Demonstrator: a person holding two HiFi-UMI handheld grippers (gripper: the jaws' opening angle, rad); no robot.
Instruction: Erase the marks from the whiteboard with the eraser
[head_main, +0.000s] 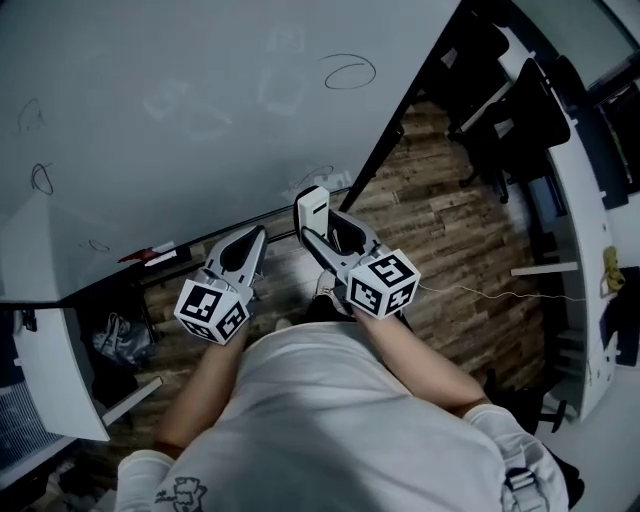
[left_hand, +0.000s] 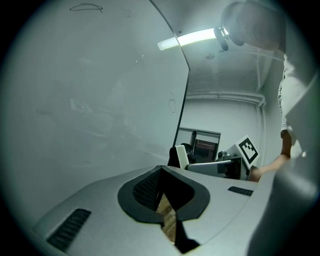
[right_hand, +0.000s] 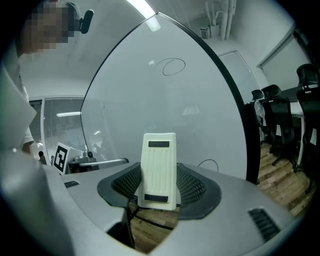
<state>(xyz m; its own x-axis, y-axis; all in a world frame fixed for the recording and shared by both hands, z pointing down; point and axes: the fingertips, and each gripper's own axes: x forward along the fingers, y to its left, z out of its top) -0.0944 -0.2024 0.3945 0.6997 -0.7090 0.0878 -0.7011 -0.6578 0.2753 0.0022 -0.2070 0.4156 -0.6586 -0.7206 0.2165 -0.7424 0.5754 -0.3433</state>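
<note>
The whiteboard (head_main: 180, 90) fills the upper left of the head view. It carries an oval mark (head_main: 350, 71), a loop (head_main: 42, 178) at its left and faint smears in the middle. My right gripper (head_main: 316, 236) is shut on a white eraser (head_main: 311, 209) that stands upright, a little off the board's lower edge. In the right gripper view the eraser (right_hand: 159, 170) sits between the jaws, with the oval mark (right_hand: 173, 66) above it. My left gripper (head_main: 258, 238) is shut with nothing in it, beside the right one. The left gripper view also shows the eraser (left_hand: 181, 156).
A ledge under the board holds a red marker (head_main: 140, 254). Black office chairs (head_main: 505, 110) and a white desk (head_main: 585, 230) stand at the right. A bag (head_main: 118, 340) lies on the wood floor (head_main: 470, 240) beside a white cabinet (head_main: 50, 340) at the left.
</note>
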